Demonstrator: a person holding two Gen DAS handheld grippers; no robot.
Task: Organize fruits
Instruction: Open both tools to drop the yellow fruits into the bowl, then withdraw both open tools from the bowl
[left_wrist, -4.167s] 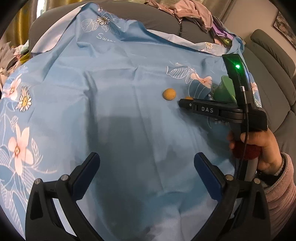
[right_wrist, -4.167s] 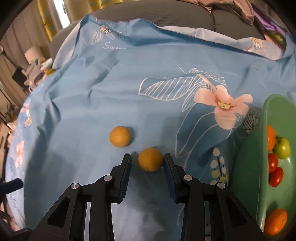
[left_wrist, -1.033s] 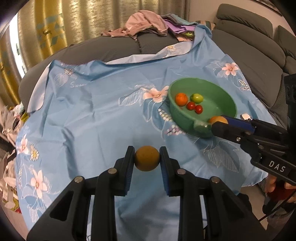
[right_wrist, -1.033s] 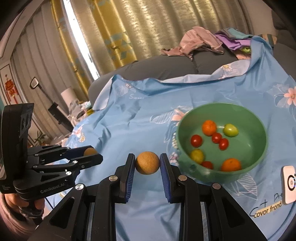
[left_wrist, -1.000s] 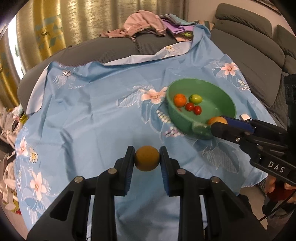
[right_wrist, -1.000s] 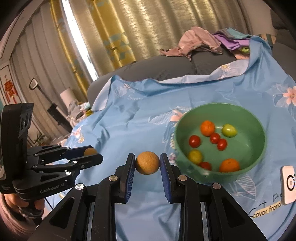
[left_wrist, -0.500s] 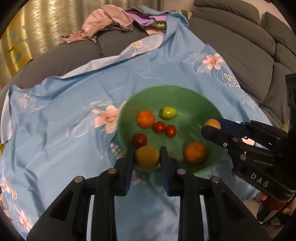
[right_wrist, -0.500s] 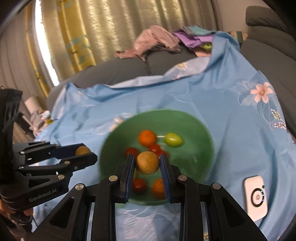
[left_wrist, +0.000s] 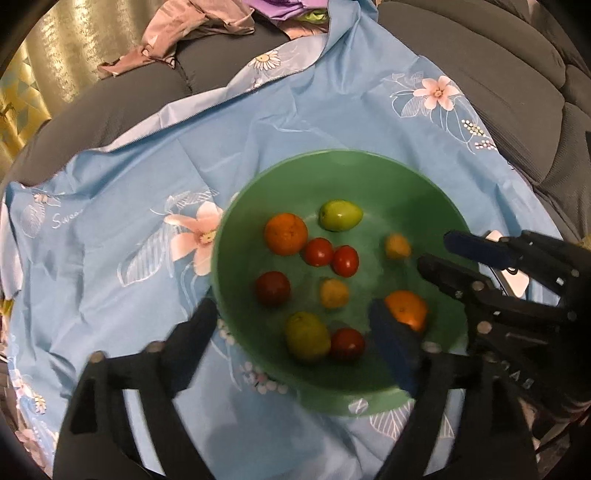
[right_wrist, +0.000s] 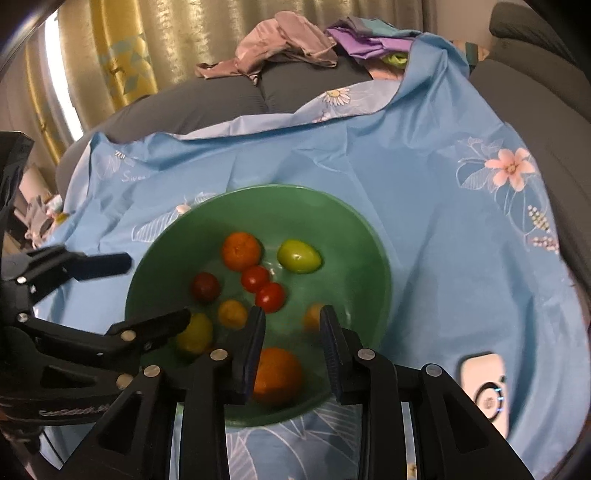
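A green bowl (left_wrist: 369, 170) (right_wrist: 351, 229) sits on the blue flowered cloth and holds several fruits: oranges, red tomatoes, green and yellow ones. A small yellow-orange ball (left_wrist: 333, 292) (right_wrist: 232, 313) lies mid-bowl, and a second one (left_wrist: 397, 246) (right_wrist: 312, 316) lies blurred near the right side. My left gripper (left_wrist: 295, 328) is open and empty over the bowl's near left rim. My right gripper (right_wrist: 291, 332) is open and empty over the bowl's near side, above an orange (right_wrist: 277, 374). Each gripper shows in the other's view (left_wrist: 450, 251) (right_wrist: 147, 291).
A blue flowered cloth (left_wrist: 110, 206) (right_wrist: 443, 206) covers a grey sofa (left_wrist: 498, 74). A small white device (right_wrist: 484, 384) lies on the cloth right of the bowl. Clothes (right_wrist: 280, 40) are piled on the sofa back. Curtains (right_wrist: 110, 55) hang behind.
Both grippers were shut on yellow-orange balls over the bowl half a second ago. Both have opened, and the two balls now lie in the bowl.
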